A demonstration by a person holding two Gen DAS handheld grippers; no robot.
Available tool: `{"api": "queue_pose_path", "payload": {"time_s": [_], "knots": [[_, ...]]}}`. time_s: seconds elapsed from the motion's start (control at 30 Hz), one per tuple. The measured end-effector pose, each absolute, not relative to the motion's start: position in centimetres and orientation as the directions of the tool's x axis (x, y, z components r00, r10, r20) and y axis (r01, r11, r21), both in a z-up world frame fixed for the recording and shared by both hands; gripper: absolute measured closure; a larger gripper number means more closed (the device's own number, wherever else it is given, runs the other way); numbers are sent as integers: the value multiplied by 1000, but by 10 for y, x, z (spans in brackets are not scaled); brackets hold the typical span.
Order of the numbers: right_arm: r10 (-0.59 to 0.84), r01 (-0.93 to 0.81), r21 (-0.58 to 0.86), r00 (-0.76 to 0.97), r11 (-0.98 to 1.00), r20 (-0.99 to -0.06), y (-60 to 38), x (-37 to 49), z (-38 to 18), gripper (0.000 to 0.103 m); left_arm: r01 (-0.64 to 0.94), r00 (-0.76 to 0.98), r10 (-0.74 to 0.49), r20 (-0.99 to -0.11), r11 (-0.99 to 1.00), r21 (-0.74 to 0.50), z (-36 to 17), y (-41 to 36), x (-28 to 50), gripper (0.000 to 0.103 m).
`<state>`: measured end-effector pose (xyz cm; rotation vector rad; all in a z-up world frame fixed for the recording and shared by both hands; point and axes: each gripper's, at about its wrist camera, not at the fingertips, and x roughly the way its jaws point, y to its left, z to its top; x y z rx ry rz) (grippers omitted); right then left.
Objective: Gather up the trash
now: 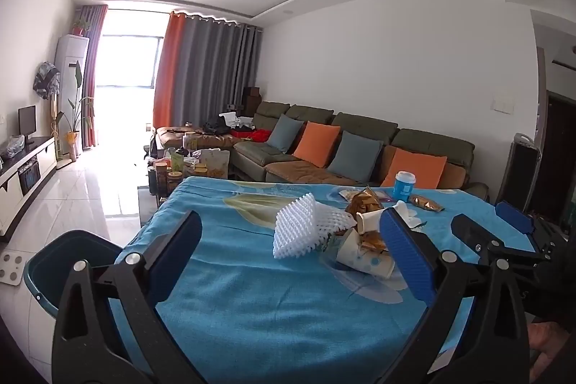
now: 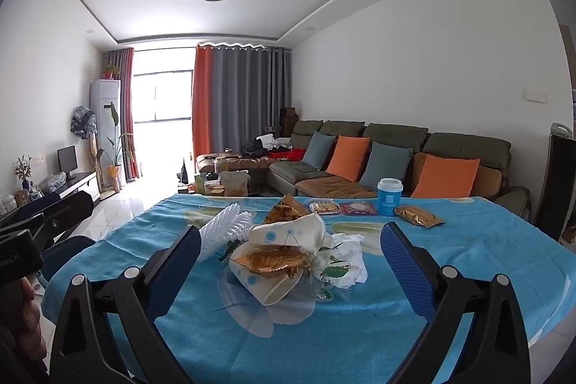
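Both grippers spread wide, nothing held. Left gripper [image 1: 288,254] hovers over the near edge of the blue floral tablecloth [image 1: 252,312]; right gripper [image 2: 291,261] lines up on the trash heap mid-table.

Heap: crushed white paper cup with blue dots [image 2: 266,279], gold foil wrapper [image 2: 273,263] on top of it, white foam fruit net [image 1: 302,225] at the left, crumpled white tissue [image 2: 351,254] at the right. All touching or overlapping.

Advice for the pick: take one piece at a time, the foam net or the top wrapper first; the cup likely squashes, so grip it across the body.

Dark teal bin [image 1: 72,261] sits at the left table edge, below table level; contents not visible. Upright blue cup with white lid [image 2: 388,197] stands at the far side, near a flat gold packet [image 2: 417,215]; whether it holds anything, can't tell.
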<state>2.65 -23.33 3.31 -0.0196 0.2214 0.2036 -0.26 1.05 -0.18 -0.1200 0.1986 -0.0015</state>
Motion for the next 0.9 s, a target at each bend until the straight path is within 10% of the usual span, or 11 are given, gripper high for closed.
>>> {"api": "queue_pose_path", "payload": {"time_s": [0.9], "knots": [[203,-206,9,956,978,-212,-233,22,36,7,-18,983,-8,-184,990,-137,-1,15,-10,6]]}}
